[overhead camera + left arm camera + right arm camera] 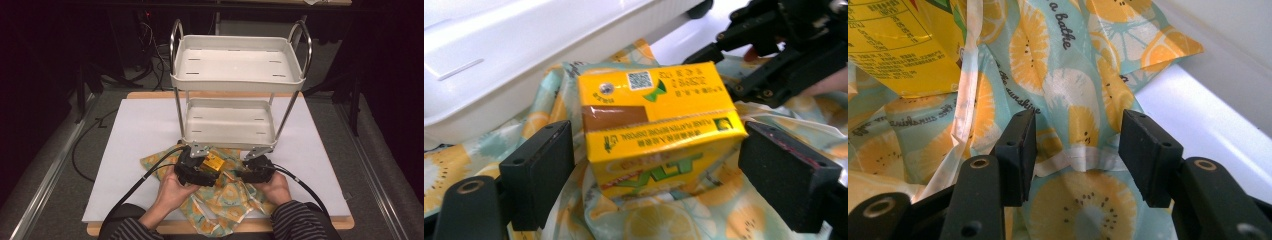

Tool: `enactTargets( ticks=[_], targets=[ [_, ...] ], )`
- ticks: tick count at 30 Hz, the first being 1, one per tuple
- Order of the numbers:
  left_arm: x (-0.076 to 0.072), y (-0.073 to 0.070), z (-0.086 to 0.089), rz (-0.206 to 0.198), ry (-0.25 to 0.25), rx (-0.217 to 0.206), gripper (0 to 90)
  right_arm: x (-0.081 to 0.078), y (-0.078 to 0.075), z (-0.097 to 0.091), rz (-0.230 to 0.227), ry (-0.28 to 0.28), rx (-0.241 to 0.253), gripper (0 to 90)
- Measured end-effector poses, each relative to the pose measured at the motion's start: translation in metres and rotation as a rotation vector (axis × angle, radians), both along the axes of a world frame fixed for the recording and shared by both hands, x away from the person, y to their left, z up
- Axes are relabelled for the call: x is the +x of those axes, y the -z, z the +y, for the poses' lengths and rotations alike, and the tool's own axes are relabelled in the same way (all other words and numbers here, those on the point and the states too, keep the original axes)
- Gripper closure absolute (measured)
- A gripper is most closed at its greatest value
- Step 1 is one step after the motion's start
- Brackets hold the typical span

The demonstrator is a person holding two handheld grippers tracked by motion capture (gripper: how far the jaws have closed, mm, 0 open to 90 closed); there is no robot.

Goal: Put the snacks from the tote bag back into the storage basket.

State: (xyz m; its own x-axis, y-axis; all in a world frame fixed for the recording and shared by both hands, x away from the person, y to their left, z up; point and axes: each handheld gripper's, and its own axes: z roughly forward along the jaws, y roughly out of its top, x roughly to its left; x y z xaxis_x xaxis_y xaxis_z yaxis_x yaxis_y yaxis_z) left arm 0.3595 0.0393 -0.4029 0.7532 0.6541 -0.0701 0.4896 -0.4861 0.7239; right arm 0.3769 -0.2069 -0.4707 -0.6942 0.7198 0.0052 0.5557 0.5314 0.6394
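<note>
A person sits at the table and holds a gripper in each hand, both low over a cloth (220, 202) printed with orange and lemon slices, which lies crumpled on the white board (140, 135) in front of a white two-shelf cart (239, 75). The left gripper (202, 167) has its jaws spread wide, and between them stands a yellow carton (659, 125) on the cloth; in the left gripper view there is a small gap on each side between the black pads (544, 170) and the carton, so the pads do not press on it. The carton is tilted a little, with its top face and a small round foil seal turned toward the camera, and it sits just in front of the lower shelf of the cart. The right gripper (257, 167) is just beside the left one, on the right side of the carton. In the right gripper view its jaws are also apart, and a fold of the cloth rises between them; the pads (1148, 155) are near the fabric but I cannot tell if they touch it
</note>
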Motion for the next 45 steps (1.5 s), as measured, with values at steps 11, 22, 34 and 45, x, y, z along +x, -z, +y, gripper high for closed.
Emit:
enactTargets(
  ticks=[11, 22, 34, 45],
  targets=[
    [0.005, 0.01, -0.007, 0.025, 0.0, 0.024, 15.2, 0.0, 0.0, 0.0, 0.004, 0.005, 0.001, 50.2],
    [0.008, 0.021, -0.013, 0.038, 0.002, 0.039, 16.3, 0.0, 0.0, 0.0, 0.003, 0.004, 0.001, 50.2],
    [0.012, 0.025, -0.015, 0.012, 0.019, 0.074, 19.7, 0.0, 0.0, 0.0, 0.002, 0.005, 0.001, 50.2],
    [0.009, 0.022, -0.015, 0.022, 0.013, 0.072, 24.7, 0.0, 0.0, 0.0, 0.0, 0.003, 0.001, 50.2]
  ],
)
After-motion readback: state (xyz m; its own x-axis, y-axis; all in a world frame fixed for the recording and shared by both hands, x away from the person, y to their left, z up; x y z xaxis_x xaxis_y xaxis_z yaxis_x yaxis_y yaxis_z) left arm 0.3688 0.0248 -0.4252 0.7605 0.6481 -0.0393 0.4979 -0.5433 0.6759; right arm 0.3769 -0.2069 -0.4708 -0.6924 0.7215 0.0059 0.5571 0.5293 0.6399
